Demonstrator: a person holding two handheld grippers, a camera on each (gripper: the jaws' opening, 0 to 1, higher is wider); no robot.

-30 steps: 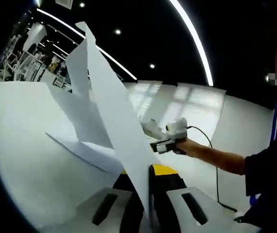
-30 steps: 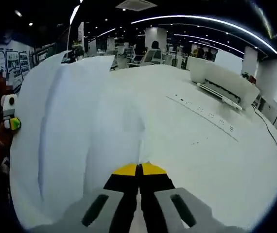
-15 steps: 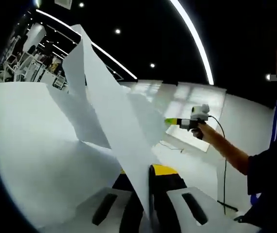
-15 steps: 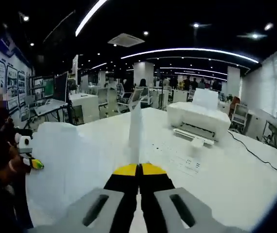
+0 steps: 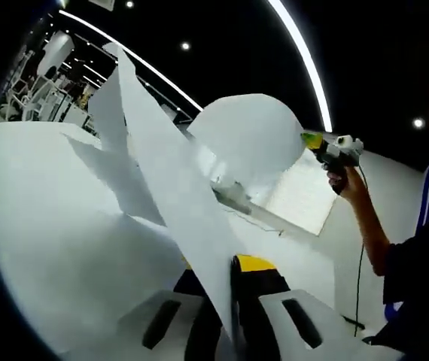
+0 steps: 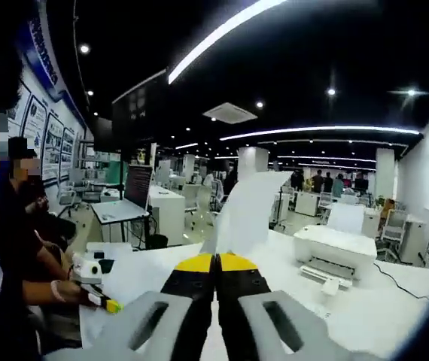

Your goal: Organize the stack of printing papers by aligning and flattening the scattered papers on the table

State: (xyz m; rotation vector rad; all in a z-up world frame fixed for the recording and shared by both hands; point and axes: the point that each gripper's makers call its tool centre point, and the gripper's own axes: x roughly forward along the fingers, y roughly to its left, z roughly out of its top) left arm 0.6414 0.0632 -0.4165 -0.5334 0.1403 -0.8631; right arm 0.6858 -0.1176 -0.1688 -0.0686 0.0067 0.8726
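Left gripper view: the left gripper (image 5: 226, 301) rises from the bottom edge, yellow-tipped jaws pressed together on the near edge of a white sheet (image 5: 165, 188) that stands up edge-on and leans toward the upper left. A second sheet (image 5: 105, 128) rises behind it, also lifted; how it is held cannot be told. Beneath them lies the white table (image 5: 41, 226), with more loose papers (image 5: 109, 256) spread flat and hard to separate from the tabletop. Right of centre a curved sheet (image 5: 248, 139) bulges in the air, its edge running to the right gripper (image 5: 312, 140), held up in a person's hand (image 5: 342, 177); the arm reaches in from the right edge. A white printer (image 5: 233, 197) sits on the table below the curved sheet. Right gripper view: the right gripper (image 6: 215, 289) has its jaws closed on the bottom edge of the raised sheet (image 6: 246, 214), which stands upright above the yellow tips. The table (image 6: 380, 316) runs below, with the printer (image 6: 336, 252) at right. At lower left the left gripper (image 6: 103, 301) shows in a person's hand (image 6: 62, 289), with white paper (image 6: 143, 274) spread just beside it; its jaw state cannot be told from here. Office desks and ceiling lights lie behind.
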